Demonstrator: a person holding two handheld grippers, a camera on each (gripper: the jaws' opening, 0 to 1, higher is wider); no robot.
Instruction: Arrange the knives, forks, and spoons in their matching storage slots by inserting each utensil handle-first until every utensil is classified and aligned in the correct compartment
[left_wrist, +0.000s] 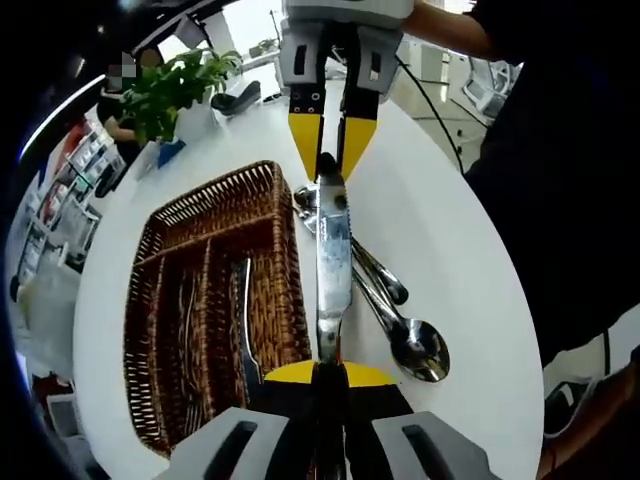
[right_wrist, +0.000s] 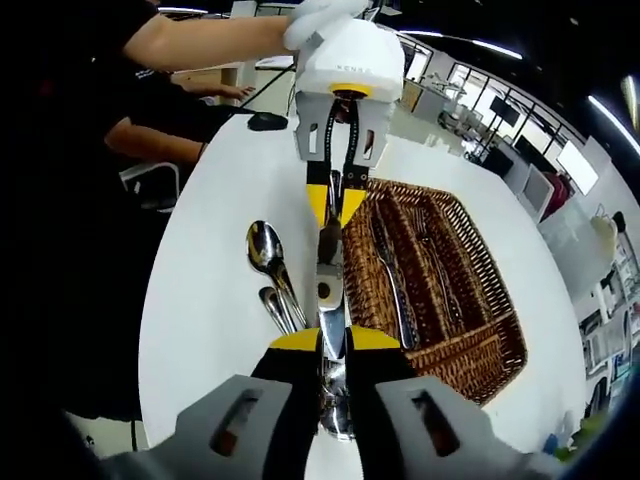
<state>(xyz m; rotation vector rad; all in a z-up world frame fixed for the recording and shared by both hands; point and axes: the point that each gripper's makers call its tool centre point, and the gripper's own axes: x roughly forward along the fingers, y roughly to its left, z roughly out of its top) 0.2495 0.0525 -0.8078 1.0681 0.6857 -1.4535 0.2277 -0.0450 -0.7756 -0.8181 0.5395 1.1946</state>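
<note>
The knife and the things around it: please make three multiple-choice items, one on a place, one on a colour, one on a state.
1. Where does the knife sit?
A. inside the basket
B. above the table, held at both ends
C. flat under the spoons

2. What colour are the tips of the grippers?
A. yellow
B. red
C. blue

3. In what state is the left gripper?
A. wide open
B. shut on a spoon
C. shut on the knife

Answers: 1 B, the left gripper and the right gripper each clamp one end beside the wicker basket. 2 A, the jaw tips are yellow in both views. 3 C, its jaws close on the knife.
</note>
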